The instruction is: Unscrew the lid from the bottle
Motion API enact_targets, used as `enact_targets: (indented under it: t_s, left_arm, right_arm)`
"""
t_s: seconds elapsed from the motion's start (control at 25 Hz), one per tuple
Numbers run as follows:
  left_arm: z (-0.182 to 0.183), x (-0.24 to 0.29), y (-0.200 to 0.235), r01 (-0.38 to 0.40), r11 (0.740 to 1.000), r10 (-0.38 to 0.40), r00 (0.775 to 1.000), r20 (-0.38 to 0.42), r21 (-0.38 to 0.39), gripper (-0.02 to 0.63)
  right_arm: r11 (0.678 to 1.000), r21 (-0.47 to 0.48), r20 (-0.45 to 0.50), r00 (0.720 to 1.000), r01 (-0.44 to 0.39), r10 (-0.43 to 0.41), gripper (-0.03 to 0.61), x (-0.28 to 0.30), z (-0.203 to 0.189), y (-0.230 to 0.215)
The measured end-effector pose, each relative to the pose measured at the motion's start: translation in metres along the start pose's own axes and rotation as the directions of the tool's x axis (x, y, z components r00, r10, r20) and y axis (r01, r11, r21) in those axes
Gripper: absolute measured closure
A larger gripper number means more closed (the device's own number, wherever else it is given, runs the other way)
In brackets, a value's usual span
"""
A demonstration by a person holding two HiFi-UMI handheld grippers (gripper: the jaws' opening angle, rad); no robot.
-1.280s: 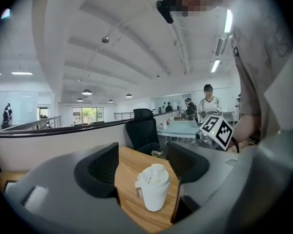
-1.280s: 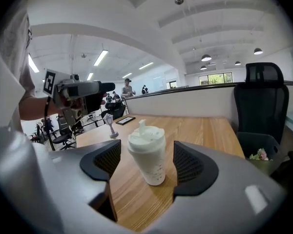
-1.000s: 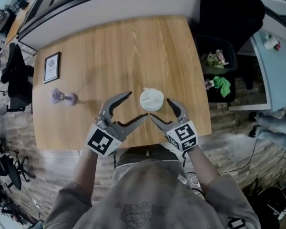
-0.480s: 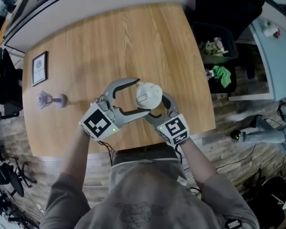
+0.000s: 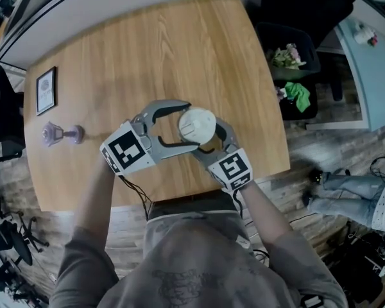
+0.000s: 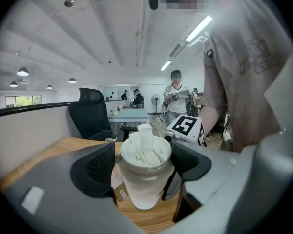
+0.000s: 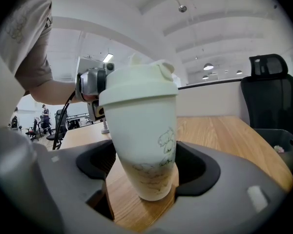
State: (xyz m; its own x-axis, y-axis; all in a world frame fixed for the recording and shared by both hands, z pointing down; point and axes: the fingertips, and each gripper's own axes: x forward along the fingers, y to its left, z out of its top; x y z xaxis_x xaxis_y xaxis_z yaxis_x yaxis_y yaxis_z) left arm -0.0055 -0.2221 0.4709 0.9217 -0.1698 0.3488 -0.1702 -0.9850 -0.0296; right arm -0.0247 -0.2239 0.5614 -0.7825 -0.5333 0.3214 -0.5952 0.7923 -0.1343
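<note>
A white bottle (image 7: 145,145) with a flip-top lid (image 5: 197,125) stands slightly tilted near the front edge of the wooden table (image 5: 147,50). My right gripper (image 7: 144,167) is shut on the bottle's lower body, one pad on each side; in the head view it (image 5: 208,141) sits mostly under the lid. My left gripper (image 6: 143,167) comes in from the left at lid height (image 6: 144,150). Its jaws are closing with the lid between them. The pads sit very close to the lid's sides, without a clear press. In the head view the left gripper (image 5: 189,126) rings the lid.
A small purple object (image 5: 61,134) lies at the table's left, with a framed picture (image 5: 45,90) behind it. A dark bin (image 5: 289,59) holding green and pale items stands off the table's right edge. A black office chair (image 7: 269,96) stands beyond.
Both grippers moved in from the front edge onto the bottle. The right one took hold of the body. The left one swung round to ring the lid.
</note>
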Motion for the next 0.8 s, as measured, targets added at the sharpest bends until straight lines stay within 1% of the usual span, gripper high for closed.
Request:
enact_targets:
  t_s: [0.12,0.2,0.28,0.36,0.4,0.48,0.6,0.68,0.72,0.76,0.8]
  left_arm:
    - [0.0008,0.0012,0.0025,-0.031,0.998,0.031,0.999,0.006,-0.057,0.256]
    - [0.0008,0.0011,0.003,-0.084,0.992,0.086,0.996,0.01,-0.097,0.258]
    - [0.0006,-0.0006,0.0036,-0.163,0.976,0.166,0.986,0.015,-0.143,0.259]
    - [0.0007,-0.0022,0.0047,-0.262,0.945,0.27,0.963,0.016,-0.194,0.261]
    - [0.0008,-0.003,0.0051,-0.317,0.922,0.327,0.945,0.011,-0.223,0.261]
    - [0.0008,-0.0045,0.0056,-0.427,0.859,0.442,0.897,-0.014,-0.282,0.261]
    - [0.0006,-0.0059,0.0061,-0.575,0.749,0.591,0.804,-0.063,-0.329,0.259]
    - [-0.0001,-0.006,0.0051,-0.648,0.678,0.661,0.744,-0.097,-0.348,0.261]
    - [-0.0006,-0.0059,0.0043,-0.673,0.649,0.686,0.719,-0.11,-0.356,0.261]
    - [-0.0009,-0.0058,0.0037,-0.691,0.625,0.704,0.7,-0.121,-0.363,0.261]
    - [-0.0012,-0.0058,0.0034,-0.704,0.607,0.716,0.685,-0.13,-0.369,0.261]
  right_arm:
    - [1.0,0.001,-0.012,1.0,0.003,-0.003,0.19,-0.0008,-0.0006,-0.0018]
    - [1.0,0.003,-0.025,1.0,0.006,-0.006,0.19,-0.0013,-0.0015,-0.0019]
    - [1.0,0.006,-0.038,0.999,0.01,-0.01,0.19,-0.0013,-0.0019,-0.0011]
    - [1.0,0.008,-0.047,0.999,0.015,-0.014,0.19,-0.0012,-0.0018,-0.0013]
    - [1.0,0.009,-0.052,0.999,0.018,-0.017,0.19,-0.0013,-0.0017,-0.0014]
    - [1.0,0.013,-0.058,0.998,0.025,-0.024,0.19,-0.0016,-0.0012,-0.0015]
    - [0.999,0.019,-0.064,0.997,0.039,-0.038,0.19,-0.0022,-0.0002,-0.0013]
    - [0.998,0.024,-0.068,0.996,0.051,-0.049,0.19,-0.0028,-0.0006,-0.0011]
    - [0.998,0.027,-0.07,0.996,0.057,-0.055,0.19,-0.0031,-0.001,-0.001]
    - [0.998,0.03,-0.071,0.996,0.062,-0.06,0.19,-0.0033,-0.0014,-0.0008]
    - [0.997,0.033,-0.071,0.995,0.066,-0.064,0.19,-0.0034,-0.0016,-0.0007]
